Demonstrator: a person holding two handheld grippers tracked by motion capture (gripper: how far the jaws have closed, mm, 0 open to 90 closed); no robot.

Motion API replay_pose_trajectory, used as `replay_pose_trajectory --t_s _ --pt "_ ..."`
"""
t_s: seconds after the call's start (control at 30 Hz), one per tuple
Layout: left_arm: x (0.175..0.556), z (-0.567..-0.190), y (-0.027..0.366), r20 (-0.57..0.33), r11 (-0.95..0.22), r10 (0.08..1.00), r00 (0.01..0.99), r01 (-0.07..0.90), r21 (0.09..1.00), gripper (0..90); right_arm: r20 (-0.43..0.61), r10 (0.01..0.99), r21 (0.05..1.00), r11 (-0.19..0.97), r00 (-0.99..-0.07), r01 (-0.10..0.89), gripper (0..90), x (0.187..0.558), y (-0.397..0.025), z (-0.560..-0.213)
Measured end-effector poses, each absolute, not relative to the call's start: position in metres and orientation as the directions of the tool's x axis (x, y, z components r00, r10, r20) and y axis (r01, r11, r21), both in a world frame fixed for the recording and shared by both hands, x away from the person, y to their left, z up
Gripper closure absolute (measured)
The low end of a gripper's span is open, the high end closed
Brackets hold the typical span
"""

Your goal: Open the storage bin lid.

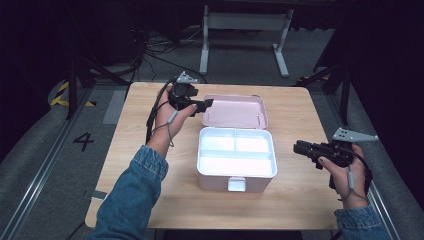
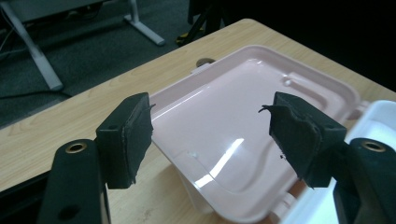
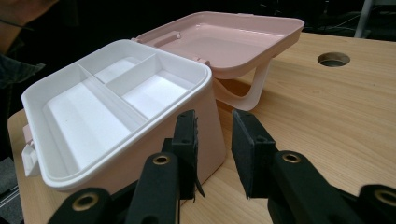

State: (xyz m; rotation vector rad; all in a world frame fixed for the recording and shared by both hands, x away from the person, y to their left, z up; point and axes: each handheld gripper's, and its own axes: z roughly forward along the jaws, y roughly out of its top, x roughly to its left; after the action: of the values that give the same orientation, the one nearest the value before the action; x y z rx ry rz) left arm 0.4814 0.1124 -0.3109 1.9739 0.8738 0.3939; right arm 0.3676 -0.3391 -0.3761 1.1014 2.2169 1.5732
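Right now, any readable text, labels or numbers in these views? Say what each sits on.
"4": a black numeral on the grey floor left of the table.
The pink box, its open lid and both grippers, left and right, carry no readable print.

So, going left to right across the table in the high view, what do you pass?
left gripper → open pink box with its white tray → right gripper
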Motion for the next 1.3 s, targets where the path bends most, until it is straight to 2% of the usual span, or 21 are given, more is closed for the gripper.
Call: replay_pose_trajectory --t_s 0.3,0.67,0.87,0.97,1.1,1.3 --pt "0.433 -0.293 0.144 -0.014 -0.364 0.703 0.711 0.377 0.852 29.2 0.219 0.686 0.875 0.177 -0.694 0.451 65.9 0.383 -0.336 -0.372" --pt "0.39 -0.304 0.179 0.011 -0.396 0.733 0.68 0.413 0.82 27.5 0.24 0.724 0.846 0.171 -0.646 0.506 61.2 0.394 -0.351 -0.372" --pt "0.379 -0.319 0.193 0.028 -0.431 0.745 0.667 0.448 0.784 26.8 0.236 0.752 0.824 0.179 -0.615 0.537 59.7 0.397 -0.359 -0.38" --pt "0.38 -0.328 0.197 -0.015 -0.414 0.753 0.657 0.492 0.766 26.3 0.231 0.76 0.815 0.189 -0.607 0.548 58.6 0.398 -0.36 -0.384" --pt "0.381 -0.333 0.201 0.04 -0.44 0.782 0.622 0.505 0.743 26.1 0.218 0.771 0.802 0.208 -0.598 0.56 58.6 0.398 -0.362 -0.387" --pt "0.384 -0.349 0.211 0.014 -0.436 0.804 0.595 0.573 0.694 25.9 0.229 0.781 0.782 0.208 -0.582 0.587 58.5 0.4 -0.364 -0.394"
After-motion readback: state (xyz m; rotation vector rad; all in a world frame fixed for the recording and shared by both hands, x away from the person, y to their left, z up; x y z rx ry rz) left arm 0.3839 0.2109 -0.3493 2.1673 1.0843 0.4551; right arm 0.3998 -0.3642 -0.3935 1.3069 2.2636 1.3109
